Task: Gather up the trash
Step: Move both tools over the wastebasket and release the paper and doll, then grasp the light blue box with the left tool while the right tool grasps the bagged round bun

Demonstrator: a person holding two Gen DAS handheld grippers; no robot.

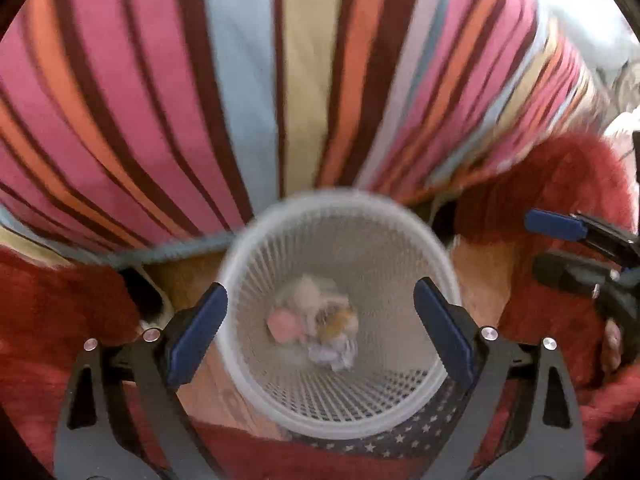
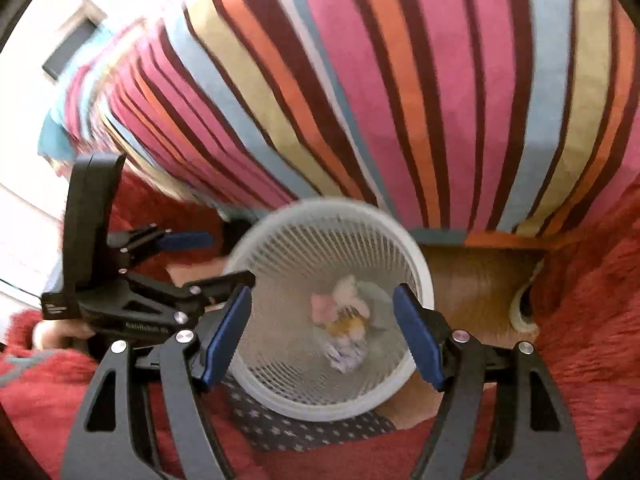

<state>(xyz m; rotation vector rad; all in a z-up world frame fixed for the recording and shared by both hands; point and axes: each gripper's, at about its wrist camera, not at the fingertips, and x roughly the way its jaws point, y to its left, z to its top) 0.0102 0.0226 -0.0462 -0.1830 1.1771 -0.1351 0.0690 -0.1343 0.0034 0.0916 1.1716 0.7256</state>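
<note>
The trash — a small heap of crumpled paper, pink, white and yellowish — lies at the bottom of a white mesh wastebasket, which stands on the floor against a bed draped in a striped cover. A red shaggy rug lies on both sides of the basket, and a dark star-printed cloth shows just under its near rim.

Both tools hang above the basket's mouth, looking down into it. The left tool is released, its blue pads spread wide with nothing between them; the right tool is likewise spread and empty, and it appears at the right edge of the left view too.

By the look of it, the drop is done and the step in hand is to draw clear. To do that well, lift straight up before swinging aside, so neither pad catches the light rim and tips the basket — then look over the rug and the bed for any scrap not yet gathered.
</note>
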